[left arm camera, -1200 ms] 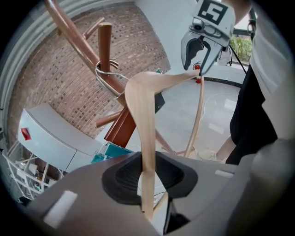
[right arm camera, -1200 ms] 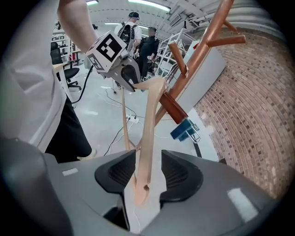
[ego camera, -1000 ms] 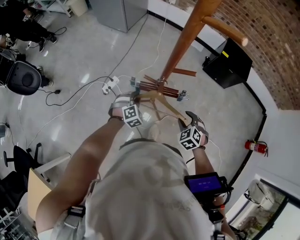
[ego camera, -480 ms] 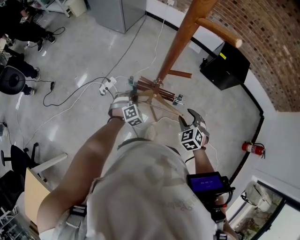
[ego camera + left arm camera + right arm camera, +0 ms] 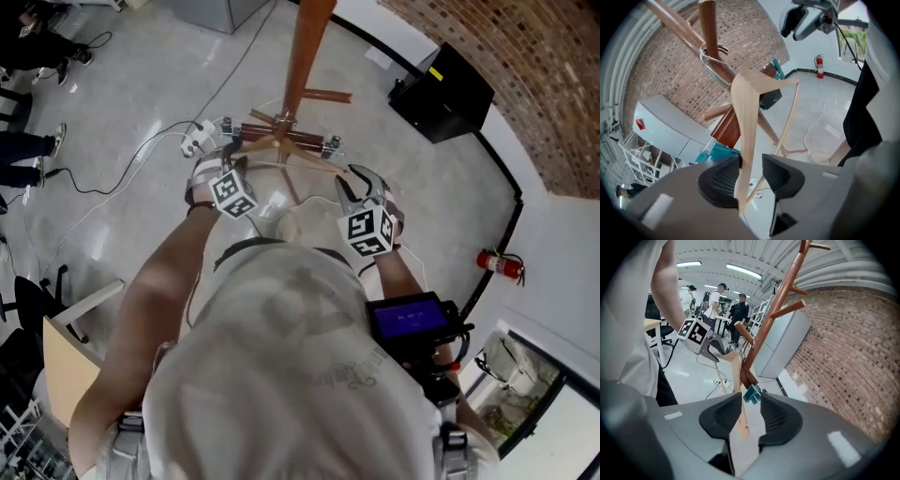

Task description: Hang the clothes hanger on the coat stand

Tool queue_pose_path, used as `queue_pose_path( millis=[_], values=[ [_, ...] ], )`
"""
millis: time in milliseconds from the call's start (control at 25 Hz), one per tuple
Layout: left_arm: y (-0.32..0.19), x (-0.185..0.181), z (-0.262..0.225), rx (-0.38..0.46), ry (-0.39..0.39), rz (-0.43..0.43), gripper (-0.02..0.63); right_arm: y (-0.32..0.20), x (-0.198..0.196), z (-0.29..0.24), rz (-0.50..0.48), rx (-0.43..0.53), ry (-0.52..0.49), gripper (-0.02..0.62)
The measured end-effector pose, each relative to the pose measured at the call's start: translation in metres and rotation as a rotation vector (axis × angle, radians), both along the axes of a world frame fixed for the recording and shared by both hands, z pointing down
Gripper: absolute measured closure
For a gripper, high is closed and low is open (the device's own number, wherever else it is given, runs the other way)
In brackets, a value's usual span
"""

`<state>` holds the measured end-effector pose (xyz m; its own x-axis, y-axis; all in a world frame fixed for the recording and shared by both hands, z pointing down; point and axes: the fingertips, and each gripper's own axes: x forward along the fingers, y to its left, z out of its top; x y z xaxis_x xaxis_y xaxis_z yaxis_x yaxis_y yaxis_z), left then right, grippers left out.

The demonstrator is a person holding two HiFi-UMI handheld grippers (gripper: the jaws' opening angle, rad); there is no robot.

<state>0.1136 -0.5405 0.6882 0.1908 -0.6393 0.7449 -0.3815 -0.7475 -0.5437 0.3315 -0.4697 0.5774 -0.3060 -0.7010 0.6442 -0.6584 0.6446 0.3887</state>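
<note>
A pale wooden hanger [image 5: 743, 108] hangs by its metal hook [image 5: 712, 58] on a peg of the brown coat stand [image 5: 707, 26]. One of its arms runs down between the jaws of my left gripper [image 5: 751, 166]. Those jaws are opening: the arm leans on the left pad and a gap shows at the right pad. The hanger's other arm [image 5: 736, 380] ends between the jaws of my right gripper [image 5: 751, 404], which are closing with a gap still at the right pad. In the head view the hanger [image 5: 281, 167] spans both grippers below the stand's pole [image 5: 305, 52].
Dark wooden bars with teal clamps [image 5: 286, 141] lie at the stand's foot. A power strip with cables [image 5: 194, 141] is on the floor at the left. A black box [image 5: 445, 94] and a fire extinguisher [image 5: 497, 264] stand by the brick wall. People [image 5: 724, 305] stand further back.
Both grippers and the hanger have moved up towards the stand's pole in the head view. The right gripper's jaws now stand round the hanger's end.
</note>
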Motion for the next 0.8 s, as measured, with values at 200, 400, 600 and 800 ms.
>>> queue_pose_path(
  millis=[200, 400, 600, 800],
  values=[
    [0.029, -0.005, -0.020, 0.004, 0.109, -0.109, 0.445, 0.001, -0.003, -0.021, 0.007, 0.034, -0.113, 0.544],
    [0.054, -0.010, -0.045, 0.026, 0.239, -0.219, 0.456, -0.004, -0.015, -0.031, -0.006, 0.041, -0.211, 0.582],
    [0.089, -0.001, -0.081, 0.046, 0.428, -0.305, 0.547, 0.008, -0.023, -0.038, -0.009, -0.007, -0.338, 0.583],
    [0.144, -0.010, -0.108, 0.028, 0.584, -0.357, 0.579, 0.037, -0.047, -0.049, -0.030, -0.032, -0.480, 0.583]
  ],
)
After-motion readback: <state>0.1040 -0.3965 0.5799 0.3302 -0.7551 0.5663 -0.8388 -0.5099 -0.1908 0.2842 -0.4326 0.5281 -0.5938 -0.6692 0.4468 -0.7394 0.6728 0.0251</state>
